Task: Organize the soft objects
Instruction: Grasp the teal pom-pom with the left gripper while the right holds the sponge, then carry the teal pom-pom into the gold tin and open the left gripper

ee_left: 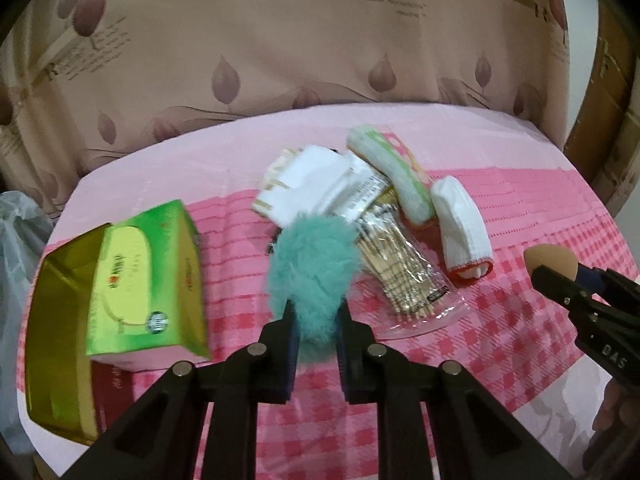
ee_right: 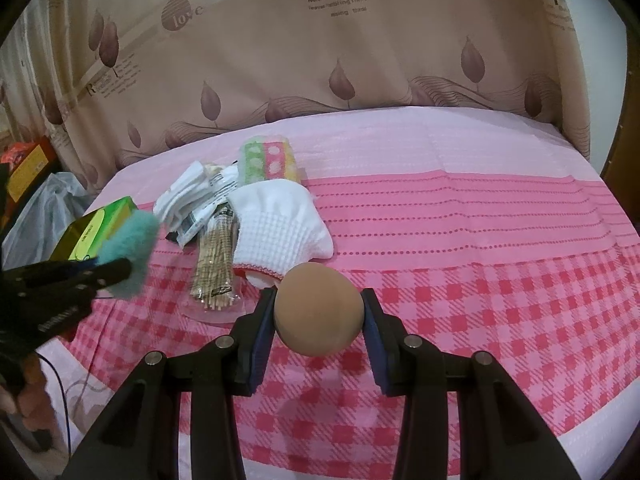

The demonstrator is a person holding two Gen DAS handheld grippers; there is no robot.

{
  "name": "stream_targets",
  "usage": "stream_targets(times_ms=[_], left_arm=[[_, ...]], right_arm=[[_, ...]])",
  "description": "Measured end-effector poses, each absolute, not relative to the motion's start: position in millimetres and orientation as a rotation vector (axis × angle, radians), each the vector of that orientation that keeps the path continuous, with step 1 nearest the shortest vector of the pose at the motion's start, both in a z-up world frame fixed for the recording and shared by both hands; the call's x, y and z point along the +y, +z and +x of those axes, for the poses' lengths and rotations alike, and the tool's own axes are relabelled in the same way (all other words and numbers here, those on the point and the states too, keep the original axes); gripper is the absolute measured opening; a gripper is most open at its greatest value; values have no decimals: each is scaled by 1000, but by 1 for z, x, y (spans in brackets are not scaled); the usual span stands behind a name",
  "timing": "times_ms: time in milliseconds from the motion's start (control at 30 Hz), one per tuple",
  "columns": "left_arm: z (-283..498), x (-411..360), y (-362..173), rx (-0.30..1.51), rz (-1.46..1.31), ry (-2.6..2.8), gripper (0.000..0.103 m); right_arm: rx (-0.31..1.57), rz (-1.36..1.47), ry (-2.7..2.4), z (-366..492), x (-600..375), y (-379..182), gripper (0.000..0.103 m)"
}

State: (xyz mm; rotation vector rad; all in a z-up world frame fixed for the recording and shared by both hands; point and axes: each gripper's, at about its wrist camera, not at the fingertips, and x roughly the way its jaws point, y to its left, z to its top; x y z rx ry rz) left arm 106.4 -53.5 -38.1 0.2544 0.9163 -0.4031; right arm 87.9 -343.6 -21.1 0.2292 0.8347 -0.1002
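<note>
- The left gripper [ee_left: 314, 312] pinches a teal pompom [ee_left: 310, 268] between its blue pads; the fluff bulges out above and below the fingers, clear of the cloth.
- From the right wrist view the same gripper [ee_right: 120, 274] comes in at the left edge with the pompom [ee_right: 132, 248] at its tip, in front of the green box [ee_right: 106, 220].
- The right gripper [ee_right: 318, 316] is clamped on a tan sponge [ee_right: 318, 310], an egg-shaped one, with one pad pressed on each side.
- In the left wrist view that gripper [ee_left: 560, 276] shows at the right edge, the sponge [ee_left: 550, 262] poking out past its fingers.
- A pink checked cloth [ee_left: 520, 320] covers the table, and a beige curtain [ee_left: 280, 40] printed with leaves hangs behind it.
- The box [ee_left: 148, 280] stands open on the left of the cloth, its flap folded back.
- A heap lies mid-table: white socks [ee_left: 308, 184], a clear pack of sticks [ee_left: 404, 268], a green and pink dotted towel [ee_left: 396, 172] and a white glove [ee_left: 464, 228] with a red cuff.
- The glove lies just right of the towel, and the sticks lie nearest the camera.
- A grey plastic bag [ee_left: 16, 232] sits off the table's left edge.
</note>
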Motion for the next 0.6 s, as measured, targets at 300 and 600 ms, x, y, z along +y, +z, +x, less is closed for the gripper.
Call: stream_targets(times_ms=[300,600], left_arm=[[109,1,-15,891,231,-284,16],[125,87,-2,879,171,-112,16]], right_arm=[[836,216,-119,88,-346,-23,38],[833,203,-146,87,-348,-25,38]])
